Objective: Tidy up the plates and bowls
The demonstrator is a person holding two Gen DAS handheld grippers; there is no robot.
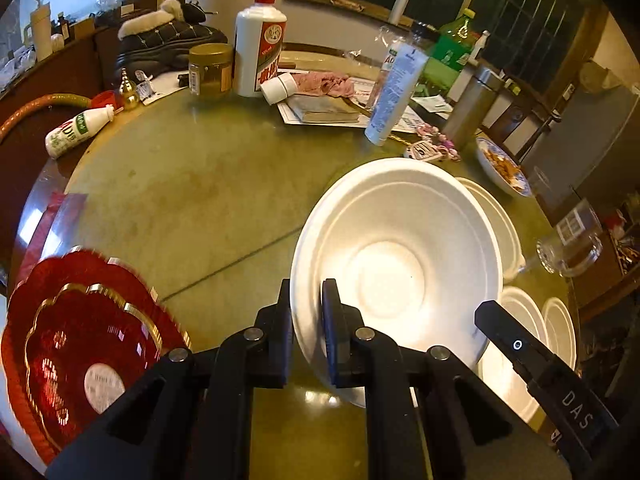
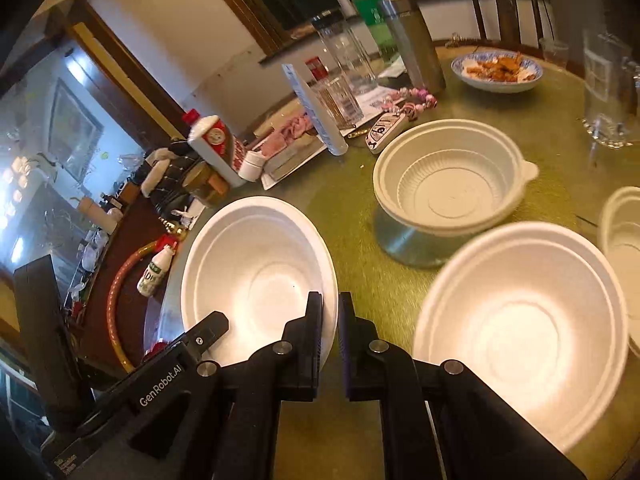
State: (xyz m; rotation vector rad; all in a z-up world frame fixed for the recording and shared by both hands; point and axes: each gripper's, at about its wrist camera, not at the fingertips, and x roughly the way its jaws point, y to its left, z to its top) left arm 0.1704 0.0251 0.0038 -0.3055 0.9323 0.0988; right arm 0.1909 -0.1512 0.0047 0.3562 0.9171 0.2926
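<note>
At the left edge of the round table (image 1: 180,184) lies the red plate (image 1: 80,344). Your left gripper (image 1: 306,332) pinches the rim of a white foam bowl (image 1: 400,256) — near the table's middle. Your right gripper (image 2: 330,336) is almost closed and holds nothing; a second foam bowl (image 2: 524,328) sits just right of it — behind, a ribbed plastic bowl (image 2: 452,184).

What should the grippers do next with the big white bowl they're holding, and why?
Probably carry the white bowl sideways and lower it into the matching bowl beside it. The left hand-held gripper pinches its rim, the right hand-held gripper seems to as well, and the two bowls look the same shape, so they should nest.
</note>
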